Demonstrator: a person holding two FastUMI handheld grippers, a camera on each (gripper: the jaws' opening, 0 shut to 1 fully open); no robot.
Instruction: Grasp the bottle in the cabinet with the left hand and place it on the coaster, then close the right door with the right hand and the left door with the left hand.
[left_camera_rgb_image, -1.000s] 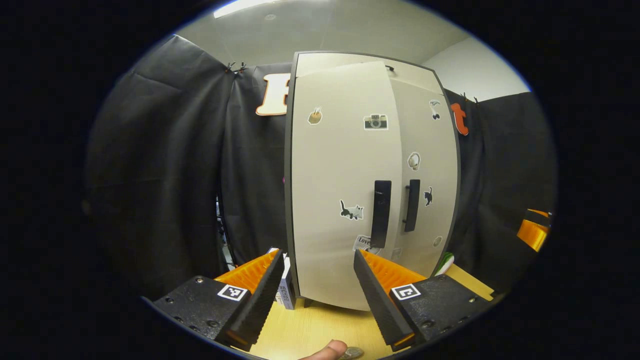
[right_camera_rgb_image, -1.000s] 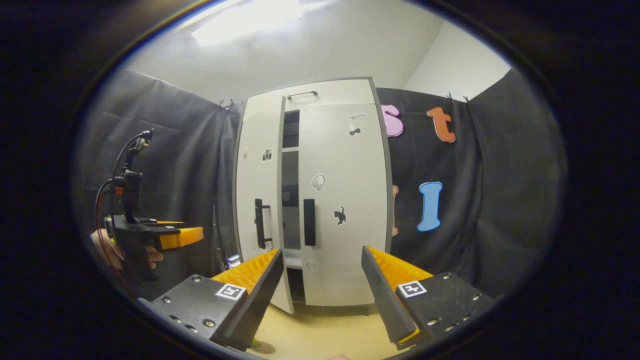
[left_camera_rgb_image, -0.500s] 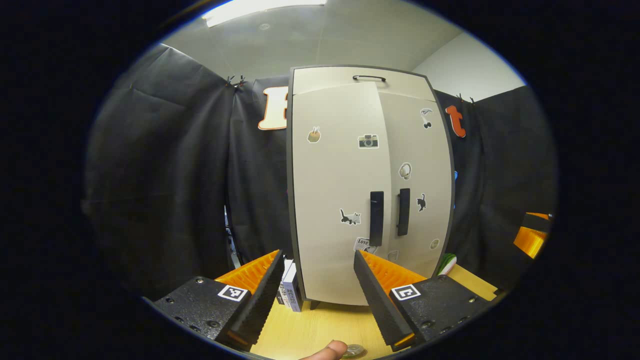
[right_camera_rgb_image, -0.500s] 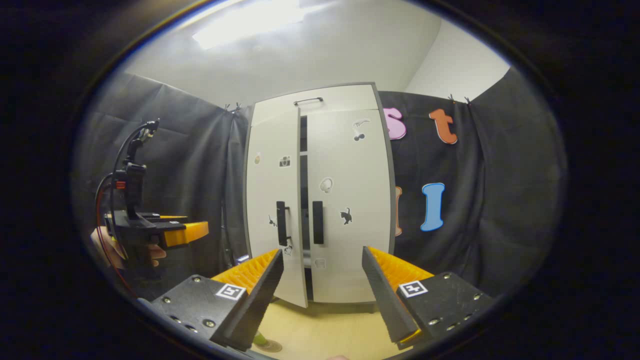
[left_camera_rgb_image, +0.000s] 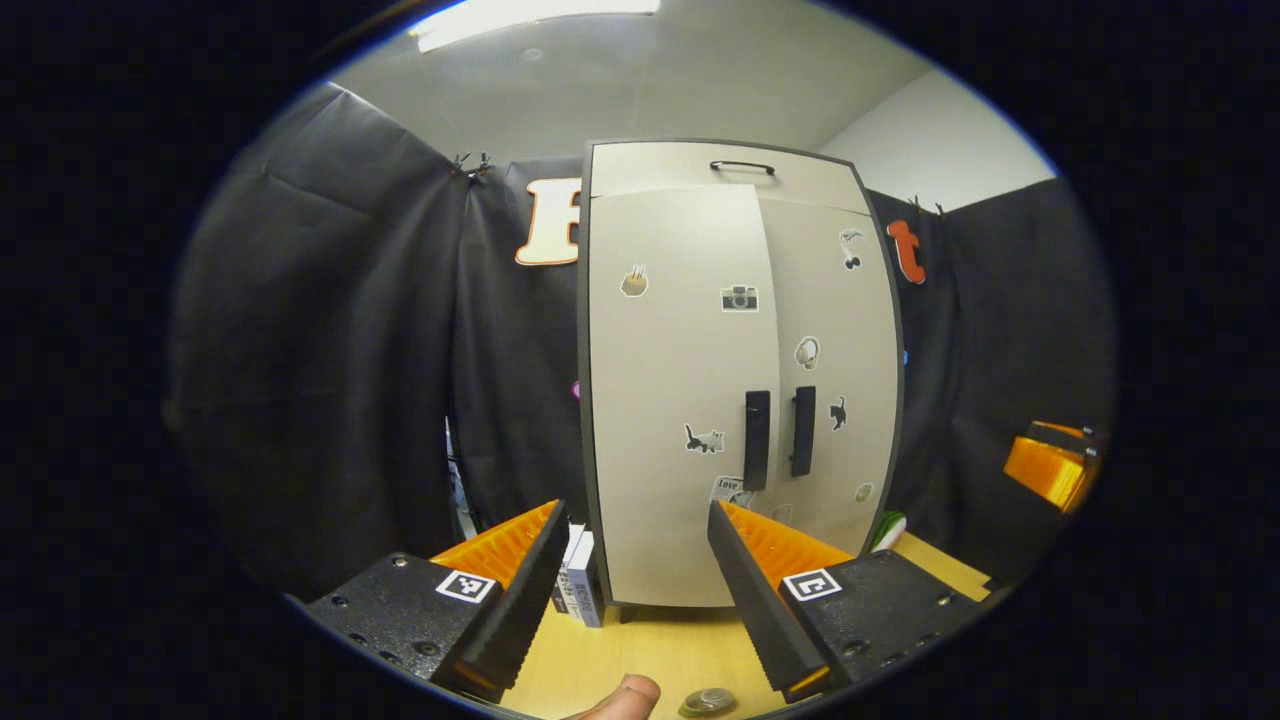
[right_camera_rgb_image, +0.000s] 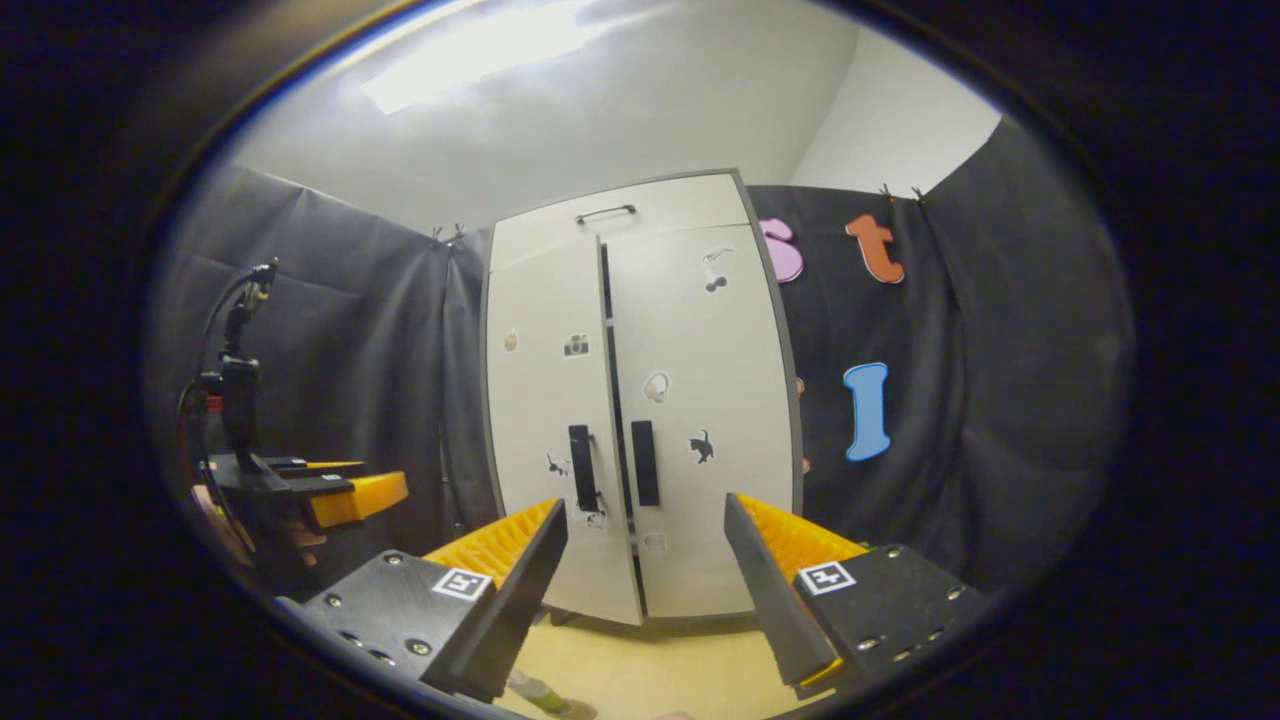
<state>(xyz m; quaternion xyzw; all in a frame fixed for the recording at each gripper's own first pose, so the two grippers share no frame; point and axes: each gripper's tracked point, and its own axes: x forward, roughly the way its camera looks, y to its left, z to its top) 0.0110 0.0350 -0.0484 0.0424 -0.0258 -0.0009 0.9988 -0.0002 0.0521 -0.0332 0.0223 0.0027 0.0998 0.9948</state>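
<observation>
Now flat matte cabinet (left_camera_rgb_image: 680, 400) doors sit closed.

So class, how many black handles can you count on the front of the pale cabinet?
3: one vertical black bar handle on the left door, another on the right door, and a thin curved handle on the top panel.

Bright ceiling light (right_camera_rgb_image: 480, 55) glares overhead; fisheye-bent edges; focus sharp.
</observation>
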